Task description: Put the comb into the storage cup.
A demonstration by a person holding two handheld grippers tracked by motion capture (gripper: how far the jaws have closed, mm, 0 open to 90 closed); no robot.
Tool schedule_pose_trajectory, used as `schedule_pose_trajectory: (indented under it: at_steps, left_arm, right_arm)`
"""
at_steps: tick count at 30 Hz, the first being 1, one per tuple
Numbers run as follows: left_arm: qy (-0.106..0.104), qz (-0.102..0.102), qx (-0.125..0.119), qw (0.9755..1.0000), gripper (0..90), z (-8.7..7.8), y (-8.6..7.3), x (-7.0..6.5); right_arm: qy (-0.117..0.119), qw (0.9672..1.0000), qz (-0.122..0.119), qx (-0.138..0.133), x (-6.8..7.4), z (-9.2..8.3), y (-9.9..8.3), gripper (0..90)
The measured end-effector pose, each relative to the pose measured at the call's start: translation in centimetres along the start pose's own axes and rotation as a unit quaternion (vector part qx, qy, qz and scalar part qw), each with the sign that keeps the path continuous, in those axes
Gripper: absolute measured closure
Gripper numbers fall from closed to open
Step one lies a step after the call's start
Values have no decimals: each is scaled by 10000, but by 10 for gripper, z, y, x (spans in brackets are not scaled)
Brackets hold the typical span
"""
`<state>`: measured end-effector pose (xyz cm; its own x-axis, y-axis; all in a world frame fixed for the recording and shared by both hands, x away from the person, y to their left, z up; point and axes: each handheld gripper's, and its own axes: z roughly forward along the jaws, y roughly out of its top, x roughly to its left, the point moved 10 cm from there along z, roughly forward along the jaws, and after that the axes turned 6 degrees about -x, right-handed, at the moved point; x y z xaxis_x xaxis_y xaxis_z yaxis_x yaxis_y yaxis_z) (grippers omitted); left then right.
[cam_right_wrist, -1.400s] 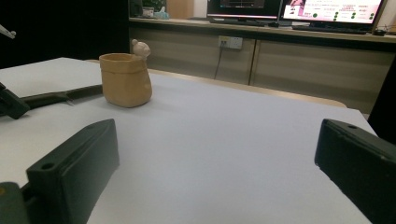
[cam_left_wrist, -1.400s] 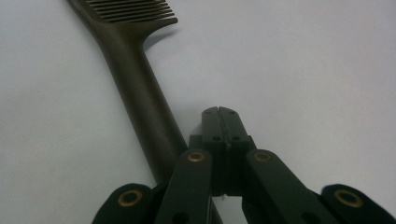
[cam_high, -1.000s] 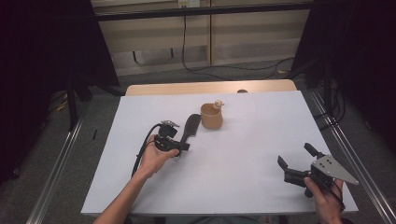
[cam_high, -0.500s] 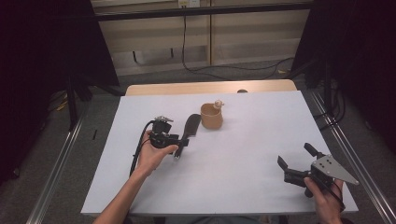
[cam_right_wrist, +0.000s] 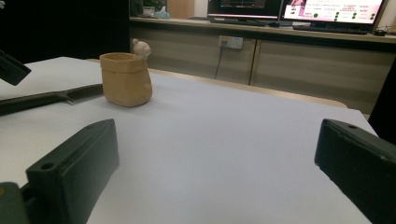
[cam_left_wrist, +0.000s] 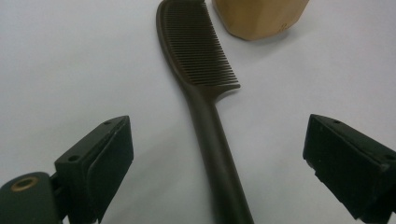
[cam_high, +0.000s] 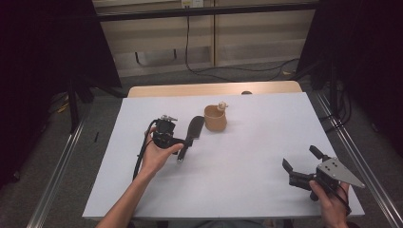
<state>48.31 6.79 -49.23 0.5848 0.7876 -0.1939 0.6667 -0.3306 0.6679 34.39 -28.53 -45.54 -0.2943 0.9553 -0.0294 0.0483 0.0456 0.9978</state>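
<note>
A dark brown comb (cam_high: 192,133) lies flat on the white table, its teeth toward a tan cup (cam_high: 215,118) with a small figure on its rim. My left gripper (cam_high: 180,145) hovers at the comb's handle end and its jaws have just been opening. In the left gripper view the comb (cam_left_wrist: 205,93) runs up between the wide-apart jaws of the left gripper (cam_left_wrist: 219,126) with neither pad touching it, and the cup (cam_left_wrist: 259,16) stands beyond. My right gripper (cam_high: 299,159) rests open near the front right corner, holding nothing. Its own view shows the right gripper (cam_right_wrist: 219,135) facing the cup (cam_right_wrist: 126,79).
The white table top (cam_high: 237,190) ends in a wooden strip at the far edge. Metal rails run along both sides on the floor. Cabinets and lit monitors (cam_right_wrist: 327,11) stand beyond the table.
The left gripper's jaws have spread apart from the comb handle, which now lies free on the table. The left hand has shifted slightly left. The right gripper has stayed put.
</note>
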Motion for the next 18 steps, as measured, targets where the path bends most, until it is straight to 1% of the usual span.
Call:
schedule_pose_trajectory:
  at_steps: [1, 3, 4, 5, 6, 8, 9, 11, 13, 14, 15, 16, 18]
  left_arm:
    - [-20, -1, 109, 9999, 83, 1, 0, 0]
    - [13, -161, 211, 9996, 82, 4, 1, 1]
    - [20, -175, 242, 9996, 83, 5, 2, 1]
    - [108, -175, 287, 9994, 85, 7, 2, 1]
    - [132, -132, 357, 9992, 91, 9, 2, 2]
    - [174, -184, 438, 9987, 91, 12, 2, 2]
    - [198, -153, 493, 9985, 91, 14, 2, 3]
    - [237, -205, 605, 9977, 103, 17, 3, 4]
    - [298, -184, 727, 9967, 110, 19, 3, 4]
    - [322, -226, 785, 9961, 115, 20, 4, 4]
    - [394, -275, 823, 9954, 135, 22, 6, 4]
    - [394, -275, 823, 9954, 141, 22, 6, 4]
    - [440, -344, 888, 9945, 140, 25, 7, 2]
  right_arm:
    - [1, 10000, 2, 2, 0, 0, 0, 0]
    - [-3, 10000, 1, -2, 0, 0, 0, 0]
    - [-9, 10000, -3, 1, 0, 0, 0, 0]
    - [-10, 10000, -3, 2, -1, 0, 0, 0]
    - [-6, 10000, 1, -1, 0, 0, 0, 0]
    - [-5, 10000, -4, 2, 0, 0, 0, 0]
    - [-2, 10000, 3, 4, 0, 0, 0, 0]
    - [1, 10000, -3, 3, 0, 0, 0, 0]
    - [-2, 10000, -4, 11, 0, 0, 0, 0]
    - [0, 10000, 2, 12, 0, 0, 0, 0]
    - [3, 10000, -6, 17, 0, 0, -1, 0]
    - [3, 10000, -6, 17, 0, 0, -1, 0]
    - [5, 10000, -1, 12, 0, 0, 0, 0]
